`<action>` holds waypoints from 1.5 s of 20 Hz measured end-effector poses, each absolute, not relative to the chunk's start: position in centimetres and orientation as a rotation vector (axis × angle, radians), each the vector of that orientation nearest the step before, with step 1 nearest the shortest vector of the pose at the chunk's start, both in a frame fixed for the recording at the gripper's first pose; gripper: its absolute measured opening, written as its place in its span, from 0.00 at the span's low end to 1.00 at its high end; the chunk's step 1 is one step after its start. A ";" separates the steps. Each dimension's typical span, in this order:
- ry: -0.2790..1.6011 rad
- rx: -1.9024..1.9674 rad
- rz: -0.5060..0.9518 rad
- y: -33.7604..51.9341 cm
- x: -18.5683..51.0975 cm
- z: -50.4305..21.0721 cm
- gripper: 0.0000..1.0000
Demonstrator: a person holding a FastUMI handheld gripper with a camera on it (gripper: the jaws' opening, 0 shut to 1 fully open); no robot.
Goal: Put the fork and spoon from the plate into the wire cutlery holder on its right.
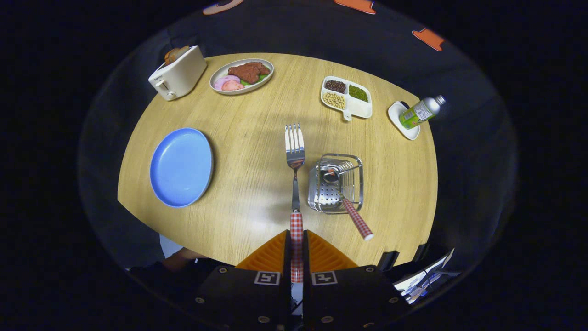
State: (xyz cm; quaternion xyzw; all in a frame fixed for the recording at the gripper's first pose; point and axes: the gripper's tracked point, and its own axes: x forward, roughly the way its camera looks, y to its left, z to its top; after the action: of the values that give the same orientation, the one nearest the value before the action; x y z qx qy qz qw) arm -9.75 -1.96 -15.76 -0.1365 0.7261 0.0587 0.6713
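Between your fingers [297, 250] the fork [295, 184] is clamped by its checked handle, both fingers pressing on it; its long axis runs straight ahead of them, tines pointing toward the far edge of the tabletop [257, 193], and it appears to be held above the wood rather than lying on it. Just to the right of the fork's neck stands the wire cutlery holder [336, 184], close beside the fork but apart from it; that sideways offset is what your next move turns on. The spoon [350, 207] already sits in the holder, bowl down inside, its checked handle leaning out over the rim toward the near edge; so I judge half the task done and the fork the remaining piece. The blue plate [182, 166] lies well to the left, near the left edge, with nothing on it.

As I read it, you need to carry the fork to the right until it is over the holder's mouth, then tip it so the tines go down and the handle stays up; right now the fork lies nearly level and parallel to the holder's left wall, so a plain sideways slide would only knock the wire. Mind the spoon's leaning handle; it crosses the near right part of the opening, so the far left part looks the freer way in.
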 end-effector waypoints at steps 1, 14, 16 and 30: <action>1.651 -0.323 0.127 -3.1 -9.9 -15.8 0.11; 1.905 -0.405 0.134 -8.1 -10.9 -17.5 0.11; 1.943 -0.456 0.167 -8.1 -10.9 -17.5 0.11; 2.123 -0.558 0.267 -7.5 -9.1 -19.0 0.12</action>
State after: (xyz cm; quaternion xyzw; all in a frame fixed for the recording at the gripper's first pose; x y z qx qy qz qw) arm -9.09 -7.48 -18.97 -0.2256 0.8581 0.1080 0.4484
